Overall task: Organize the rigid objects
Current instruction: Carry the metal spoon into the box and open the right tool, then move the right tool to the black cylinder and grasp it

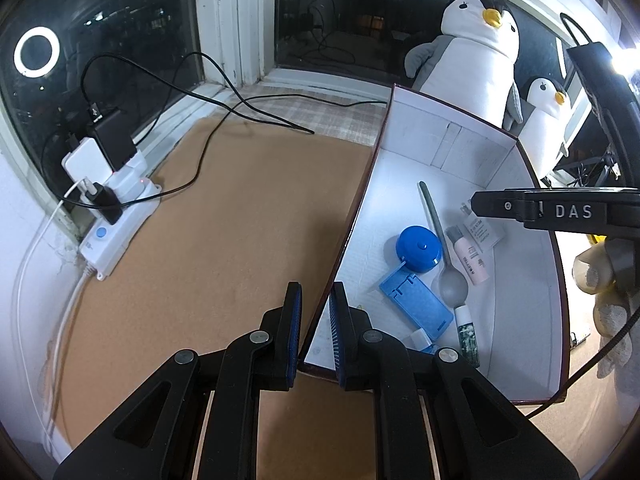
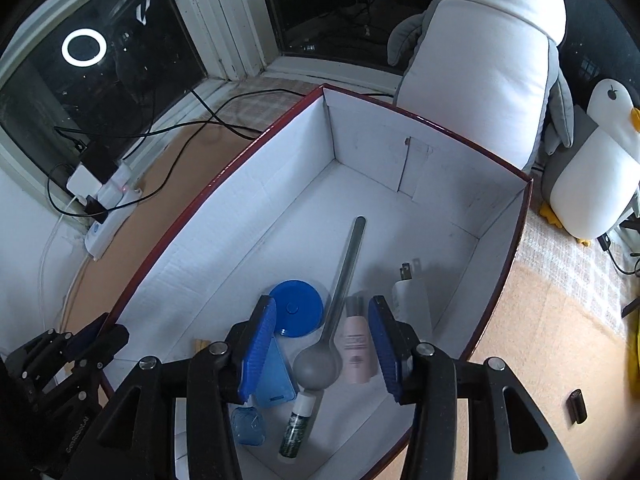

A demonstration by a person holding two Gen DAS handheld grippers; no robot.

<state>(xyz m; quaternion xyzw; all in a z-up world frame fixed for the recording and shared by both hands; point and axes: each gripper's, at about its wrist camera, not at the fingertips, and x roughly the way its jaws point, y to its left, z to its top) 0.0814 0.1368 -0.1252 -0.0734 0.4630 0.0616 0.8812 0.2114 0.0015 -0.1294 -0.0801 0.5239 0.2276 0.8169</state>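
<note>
Fingers: left gripper [image 1: 316,328] clamped on box wall [image 1: 352,216]; right gripper [image 2: 322,344] parted, empty, above pink bottle [image 2: 356,346]. Risk: box tips if wall pulled.

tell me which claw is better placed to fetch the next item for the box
Right. The right claw hangs open and empty over the box, while the left claw is clamped on the box wall, steadying it.

"DAS" stands on the right tool [image 1: 474,205].
</note>
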